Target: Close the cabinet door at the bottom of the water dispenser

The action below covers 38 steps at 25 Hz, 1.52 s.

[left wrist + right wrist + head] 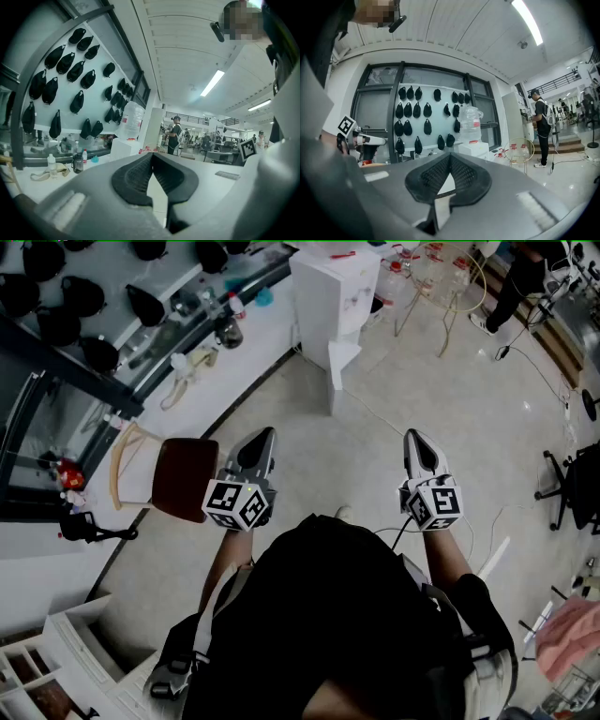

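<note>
Head view shows us holding the left gripper (267, 434) and the right gripper (412, 435) out level above the floor. Both have their jaws shut tight, with nothing in them. The white water dispenser (334, 292) stands at the far end of the worktop (267, 334), well apart from us. Its bottom cabinet door (339, 371) hangs open.
</note>
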Motion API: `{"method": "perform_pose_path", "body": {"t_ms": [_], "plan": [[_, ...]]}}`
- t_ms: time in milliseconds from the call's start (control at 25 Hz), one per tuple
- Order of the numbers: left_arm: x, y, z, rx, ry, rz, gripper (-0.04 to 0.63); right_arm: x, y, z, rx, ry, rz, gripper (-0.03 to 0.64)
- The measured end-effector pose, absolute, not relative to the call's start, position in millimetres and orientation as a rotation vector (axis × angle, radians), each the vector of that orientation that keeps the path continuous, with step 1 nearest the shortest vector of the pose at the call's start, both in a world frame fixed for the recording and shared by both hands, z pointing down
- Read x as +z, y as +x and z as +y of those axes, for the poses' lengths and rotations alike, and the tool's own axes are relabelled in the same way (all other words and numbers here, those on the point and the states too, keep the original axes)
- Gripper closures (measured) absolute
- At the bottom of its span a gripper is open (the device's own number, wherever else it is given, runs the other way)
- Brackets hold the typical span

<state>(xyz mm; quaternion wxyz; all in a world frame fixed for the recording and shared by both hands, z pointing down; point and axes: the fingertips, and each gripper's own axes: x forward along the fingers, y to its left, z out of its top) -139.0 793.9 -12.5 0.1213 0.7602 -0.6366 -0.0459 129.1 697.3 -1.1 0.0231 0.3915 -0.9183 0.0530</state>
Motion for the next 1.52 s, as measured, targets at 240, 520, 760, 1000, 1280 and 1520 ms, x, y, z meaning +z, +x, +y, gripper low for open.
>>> {"method": "perform_pose_path", "body": {"t_ms": [240, 520, 760, 1000, 1280, 1520], "plan": [[-10.4, -138.5, 793.6, -0.13, 2.225, -1.836, 0.589, 0.7, 122.5, 696.8, 0.164, 1.207, -2.837, 0.612], [-7.5, -133.3, 792.3, -0.103, 2.237, -1.812, 0.589, 7.7, 122.5, 697.4, 0.166, 1.201, -2.82, 0.612], [-13.5, -119.5, 787.8, -0.134, 2.286, -1.749, 0.588, -1.6, 118.2, 703.8, 0.132, 1.207, -2.878, 0.593], [-18.2, -105.9, 776.6, -0.137, 2.281, -1.764, 0.318, -11.7, 124.5, 707.4, 0.033, 1.182, -2.891, 0.341], [-16.3, -92.3, 762.9, -0.021, 2.293, -1.834, 0.159, -13.4, 131.2, 701.6, 0.029, 1.167, -2.904, 0.187], [-16.6, -69.5, 743.6, -0.004, 2.296, -1.848, 0.133, -8.4, 147.2, 688.6, 0.092, 1.142, -2.932, 0.16]]}}
